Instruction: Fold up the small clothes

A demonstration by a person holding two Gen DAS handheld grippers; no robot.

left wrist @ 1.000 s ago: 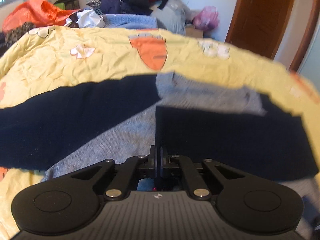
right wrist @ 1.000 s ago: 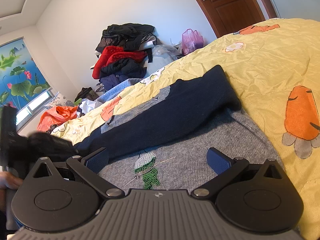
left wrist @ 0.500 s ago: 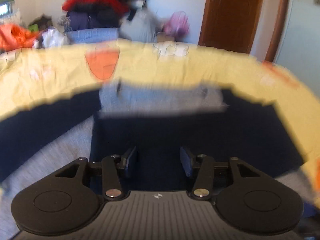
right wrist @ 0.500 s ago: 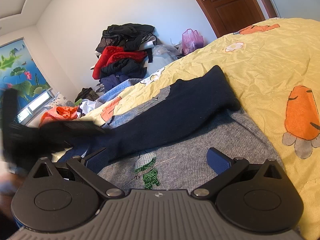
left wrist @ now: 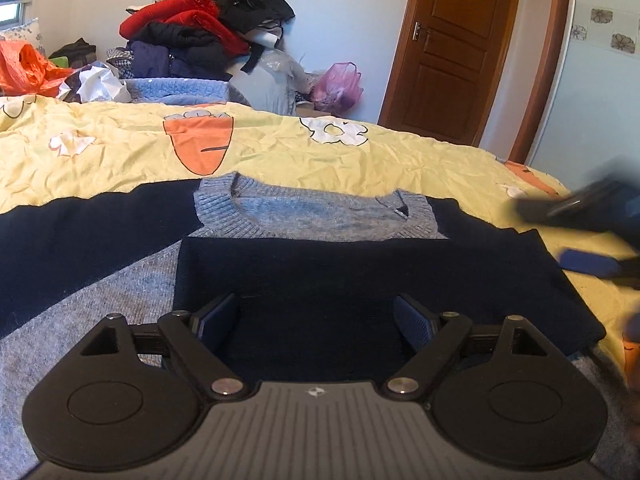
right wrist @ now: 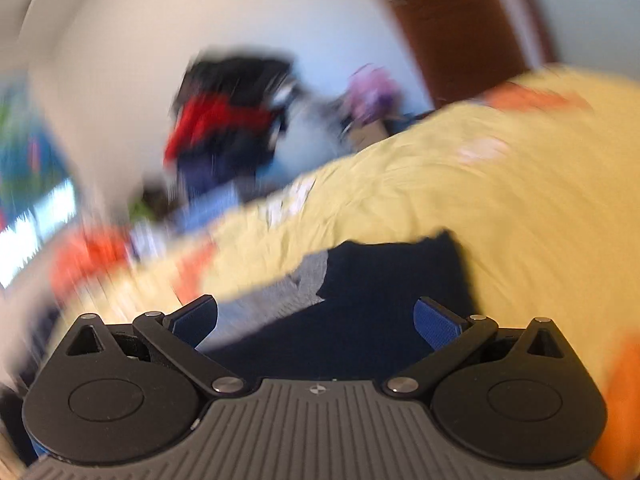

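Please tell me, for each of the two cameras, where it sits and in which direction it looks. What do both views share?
Left wrist: sits on the left claw, looking along it across the sweater toward the clothes pile and door; its jaws are opening with nothing between them; the right claw shows blurred at the edge.
Right wrist: sits on the right claw, open, looking over the sweater and quilt; very blurred.
Shared: sweater, quilt, clothes pile, door.
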